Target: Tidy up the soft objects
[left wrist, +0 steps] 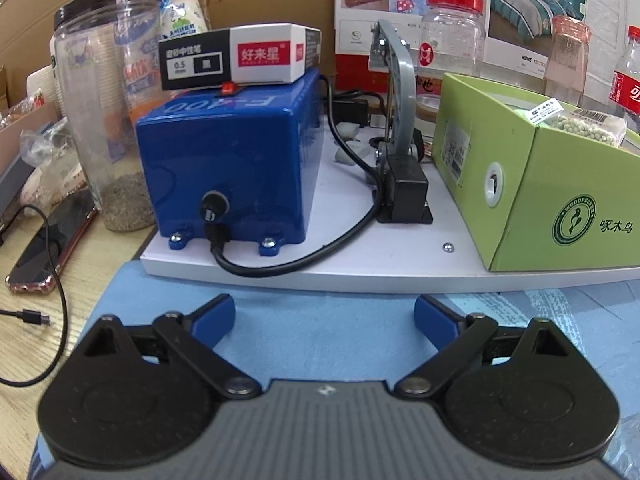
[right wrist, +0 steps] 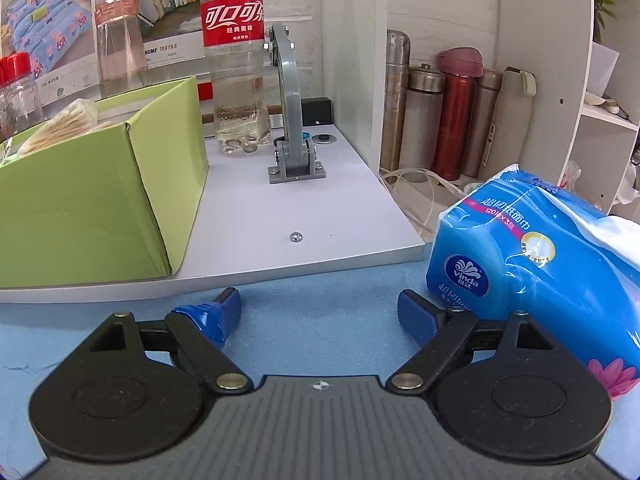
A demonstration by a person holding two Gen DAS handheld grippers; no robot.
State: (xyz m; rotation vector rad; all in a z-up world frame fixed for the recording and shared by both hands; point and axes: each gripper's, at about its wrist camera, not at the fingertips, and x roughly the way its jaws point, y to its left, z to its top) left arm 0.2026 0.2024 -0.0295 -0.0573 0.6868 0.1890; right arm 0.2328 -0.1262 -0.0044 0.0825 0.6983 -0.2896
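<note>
A blue pack of Vinda tissues (right wrist: 536,256) lies tilted on the blue mat (right wrist: 320,292), just right of my right gripper (right wrist: 320,314), which is open and empty. A green cardboard box (right wrist: 100,200) stands on the white board at the left; it holds a bag of cotton swabs (right wrist: 60,124). In the left wrist view the same green box (left wrist: 560,184) stands at the right and holds a bag of pale green beads (left wrist: 580,124). My left gripper (left wrist: 324,318) is open and empty over the blue mat (left wrist: 320,344).
A blue machine (left wrist: 228,168) with a pen box (left wrist: 240,56) on top and a black cable sits on the white board (left wrist: 340,256). A grey lever arm (right wrist: 290,108), cola bottle (right wrist: 236,64), jars and several flasks (right wrist: 452,116) stand behind. A phone (left wrist: 52,240) lies left.
</note>
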